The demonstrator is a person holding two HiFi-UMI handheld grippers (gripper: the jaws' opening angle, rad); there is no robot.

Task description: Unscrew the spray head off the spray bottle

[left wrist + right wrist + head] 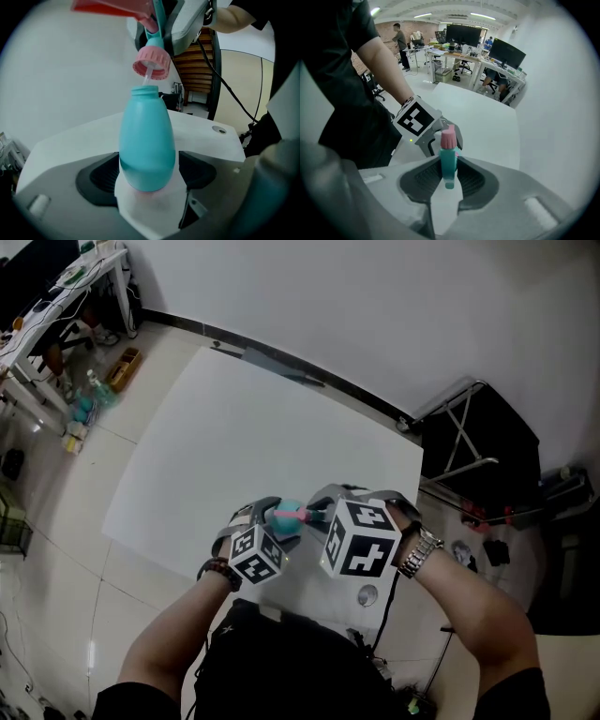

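A white tabletop [281, 427] is seen from above, and both grippers are held over its near edge, close together. The left gripper [149, 172] is closed on a teal bottle [147, 140]: the rounded body is clamped between the two dark pads, with the base turned toward the gripper's camera and the open neck pointing away. The right gripper [447, 176] is shut on the spray head [448, 152], whose teal part is pinched between the jaws, with a pink part above it. The spray head is seen lifted off the bottle. Its pink screw collar [152, 62] is held just above the open neck, tilted and clear of it. A thin pale tube [146, 78] is seen running from the collar down into the neck.
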